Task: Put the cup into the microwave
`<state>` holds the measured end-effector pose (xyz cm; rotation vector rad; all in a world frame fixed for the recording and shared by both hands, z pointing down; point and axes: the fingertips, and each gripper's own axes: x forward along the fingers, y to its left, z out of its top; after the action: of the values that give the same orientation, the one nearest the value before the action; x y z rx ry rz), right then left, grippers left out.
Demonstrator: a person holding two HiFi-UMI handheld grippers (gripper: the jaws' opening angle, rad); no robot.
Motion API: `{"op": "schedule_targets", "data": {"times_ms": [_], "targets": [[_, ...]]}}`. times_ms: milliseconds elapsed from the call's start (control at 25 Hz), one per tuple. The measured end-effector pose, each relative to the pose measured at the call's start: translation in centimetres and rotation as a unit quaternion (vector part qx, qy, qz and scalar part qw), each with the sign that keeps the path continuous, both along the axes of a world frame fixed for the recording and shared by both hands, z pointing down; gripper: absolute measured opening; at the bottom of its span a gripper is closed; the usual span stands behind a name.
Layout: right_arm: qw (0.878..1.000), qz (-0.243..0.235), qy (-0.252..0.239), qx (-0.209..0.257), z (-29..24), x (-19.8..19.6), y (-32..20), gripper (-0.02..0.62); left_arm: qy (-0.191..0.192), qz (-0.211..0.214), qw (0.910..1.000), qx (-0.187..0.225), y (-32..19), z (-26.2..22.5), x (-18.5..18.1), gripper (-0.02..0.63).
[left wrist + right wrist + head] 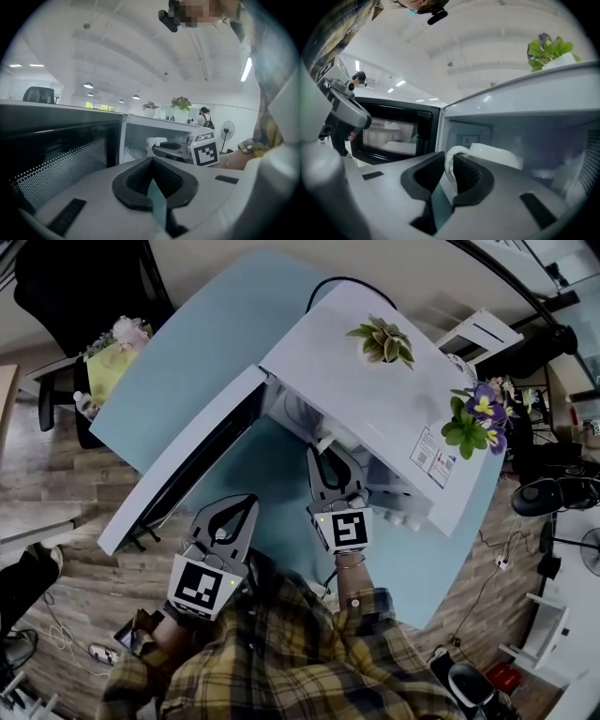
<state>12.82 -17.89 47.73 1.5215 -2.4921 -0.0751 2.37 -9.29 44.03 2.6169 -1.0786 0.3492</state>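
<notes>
Now the right claw [448, 159] pinches the white cup [497, 156] by its handle [457, 148] inside the open microwave [525, 101]. The cup looks stiff, light and breakable. At the near left, the left claw [152, 160] is closed and empty.

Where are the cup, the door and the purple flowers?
Cup [499, 156]: right gripper view, its white side.
Door [389, 136]: right gripper view, its mesh window.
Purple flowers [486, 409]: head view, a bloom.
</notes>
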Motion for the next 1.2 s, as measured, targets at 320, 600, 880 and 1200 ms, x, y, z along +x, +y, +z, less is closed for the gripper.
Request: {"op": "schedule_targets", "data": {"times_ms": [320, 600, 880, 1200], "targets": [[0.999, 0.041, 0.003, 0.009, 0.6, 0.8, -1.6, 0.063, 0.004, -0.002, 1.0000, -0.001, 0.1, 0.0, -0.3, -0.008], [0.997, 0.076, -0.014, 0.016, 0.7, 2.0, -2.8, 0.063, 0.005, -0.007, 0.9999, -0.005, 0.3, 0.4, -0.6, -0.008], [0.996, 0.090, 0.002, 0.020, 1.5, 2.1, -3.4, 0.061, 0.007, -0.001, 1.0000, -0.006, 0.6, 0.4, -0.6, -0.008], [0.996, 0.090, 0.006, 0.000, 2.6, 1.8, -3.5, 0.061, 0.010, 0.007, 0.9999, -0.011, 0.9, 1.0, -0.6, -0.008]]}}
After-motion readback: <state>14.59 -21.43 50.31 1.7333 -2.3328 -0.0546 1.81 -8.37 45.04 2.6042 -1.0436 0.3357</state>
